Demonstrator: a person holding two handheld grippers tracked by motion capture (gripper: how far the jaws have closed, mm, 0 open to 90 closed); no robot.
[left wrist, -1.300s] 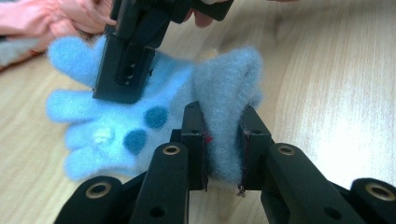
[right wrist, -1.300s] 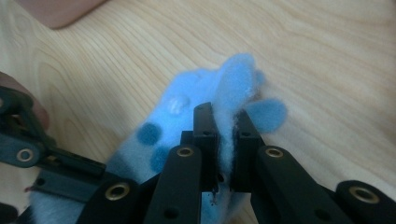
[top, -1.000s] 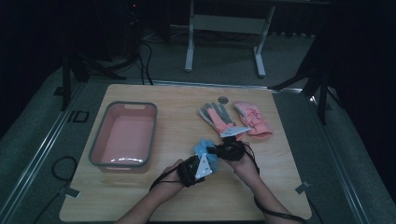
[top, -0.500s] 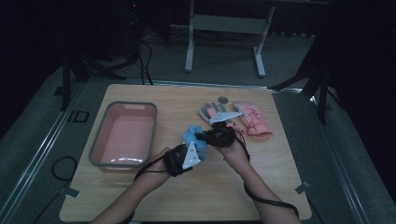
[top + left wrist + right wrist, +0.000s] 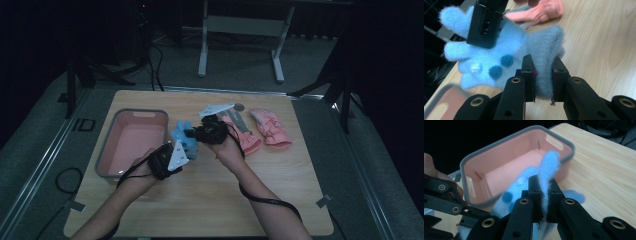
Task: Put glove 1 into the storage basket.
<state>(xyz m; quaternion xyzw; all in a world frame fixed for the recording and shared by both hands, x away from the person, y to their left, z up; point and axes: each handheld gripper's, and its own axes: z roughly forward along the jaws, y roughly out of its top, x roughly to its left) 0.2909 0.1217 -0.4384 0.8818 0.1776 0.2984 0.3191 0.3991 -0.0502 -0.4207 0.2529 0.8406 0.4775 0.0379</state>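
A fuzzy blue glove (image 5: pixel 181 139) hangs above the table just right of the pink tub (image 5: pixel 131 113), stretched between both grippers. My left gripper (image 5: pixel 174 155) is shut on its cuff end; in the left gripper view the jaws (image 5: pixel 543 62) pinch the grey-blue cuff of the blue glove (image 5: pixel 499 50). My right gripper (image 5: pixel 196 134) is shut on the finger end. In the right gripper view its jaws (image 5: pixel 543 183) clamp a strip of the blue glove (image 5: pixel 549 162) in front of the tub (image 5: pixel 499 142). The right gripper's jaw (image 5: pixel 486 25) also shows on the fingers.
Two pink gloves (image 5: pixel 244 136) (image 5: pixel 270 128) lie at the back right of the wooden table (image 5: pixel 280 190), with a small round thing (image 5: pixel 239 106) behind them. The tub has a grey rim and nothing in it. Cables trail from both grippers over the table's near edge.
Both hands have risen and moved left and away from the near edge, carrying the blue glove between them up to the tub's right side. Both grips have held.
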